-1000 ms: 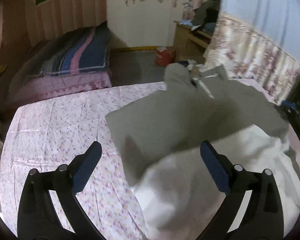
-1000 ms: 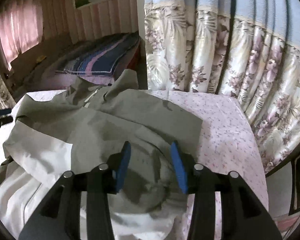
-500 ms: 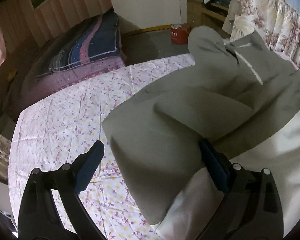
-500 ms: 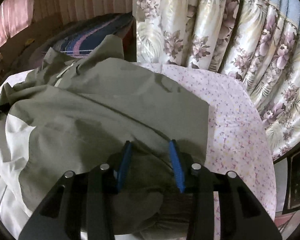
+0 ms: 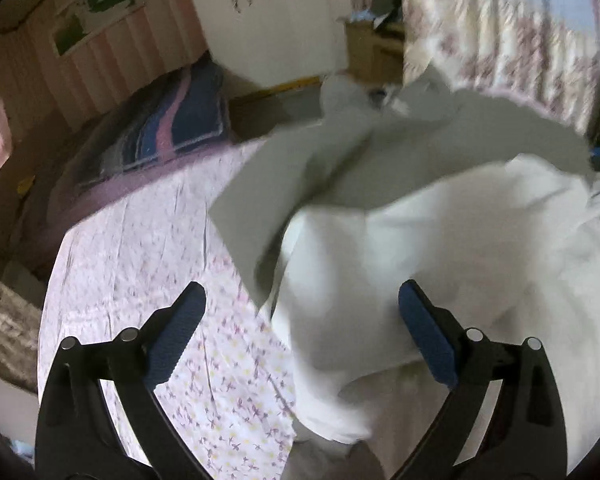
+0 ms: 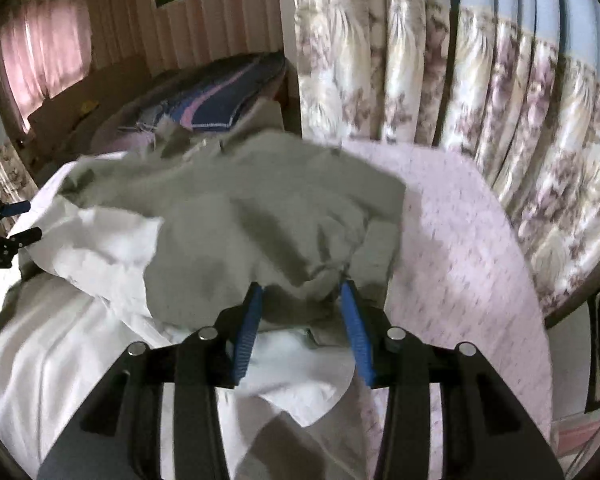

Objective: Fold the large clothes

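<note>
Lying rumpled across a bed with a pink flowered sheet (image 5: 148, 248), the large garment (image 6: 268, 216) shows a grey-green outer side and a white lining (image 5: 440, 264) turned up along its near part. In the right wrist view, the right gripper (image 6: 302, 322) has its blue pads close together with a bunched fold of the grey-green cloth and white lining between them; the jaws are opening, and the blur hides whether the pads press the cloth. In the left wrist view, the left gripper (image 5: 300, 332) stands with its jaws wide apart above the white lining and the sheet, with nothing clamped. That gripper also shows at the far left edge of the right wrist view, beside the garment. Beyond the bed lies a second bed with a striped blue and pink blanket (image 5: 172, 120). A flowered curtain (image 6: 480, 92) hangs just beside the bed.
</note>
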{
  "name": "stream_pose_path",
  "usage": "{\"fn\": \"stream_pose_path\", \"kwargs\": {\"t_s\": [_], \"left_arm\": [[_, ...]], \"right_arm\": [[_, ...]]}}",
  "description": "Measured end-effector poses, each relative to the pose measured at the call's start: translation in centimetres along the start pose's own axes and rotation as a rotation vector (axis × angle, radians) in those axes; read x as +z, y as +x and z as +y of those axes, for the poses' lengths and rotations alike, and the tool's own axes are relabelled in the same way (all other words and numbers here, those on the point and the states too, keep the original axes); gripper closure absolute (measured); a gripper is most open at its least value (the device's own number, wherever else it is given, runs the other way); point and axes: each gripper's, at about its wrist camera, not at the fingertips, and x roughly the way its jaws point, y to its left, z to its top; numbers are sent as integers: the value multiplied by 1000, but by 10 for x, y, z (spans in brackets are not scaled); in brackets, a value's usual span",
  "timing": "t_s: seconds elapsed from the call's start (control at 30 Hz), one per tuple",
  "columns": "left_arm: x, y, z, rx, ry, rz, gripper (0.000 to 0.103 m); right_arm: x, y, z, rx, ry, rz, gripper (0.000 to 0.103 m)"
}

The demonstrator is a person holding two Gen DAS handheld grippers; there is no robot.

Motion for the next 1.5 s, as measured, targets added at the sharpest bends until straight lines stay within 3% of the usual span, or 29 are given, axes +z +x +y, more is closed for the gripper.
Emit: {"fn": "stream_pose_path", "kwargs": {"t_s": [0.2, 0.5, 0.53, 0.63, 0.77, 1.0, 1.27, 1.33, 1.5], "left_arm": [[-7, 28, 6, -67, -59, 43, 5], [-13, 11, -4, 15, -60, -2, 5], [-14, 6, -4, 26, -56, -7, 6], [-17, -8, -4, 57, -51, -17, 4], [-20, -27, -1, 53, -71, -39, 4], [-26, -61, -5, 52, -75, -82, 3], [-40, -88, -8, 60, -72, -120, 3], [-46, -93, -5, 55, -81, -119, 3], [-65, -110, 0, 37, -112, -119, 3]], "right_arm": [[-14, 21, 5, -26, -22, 21, 60], [-11, 16, 2, -31, -11, -3, 59], [-11, 12, 3, -23, -4, -19, 57], [-10, -9, 1, 27, 19, -82, 38], [-13, -38, -1, 32, 38, -132, 37], [-27, -87, 3, -25, 14, -199, 22], [-54, -118, 2, -60, 44, -235, 19], [-61, -126, 5, -64, 49, -257, 11], [-85, -149, 15, -58, 72, -293, 11]]}}
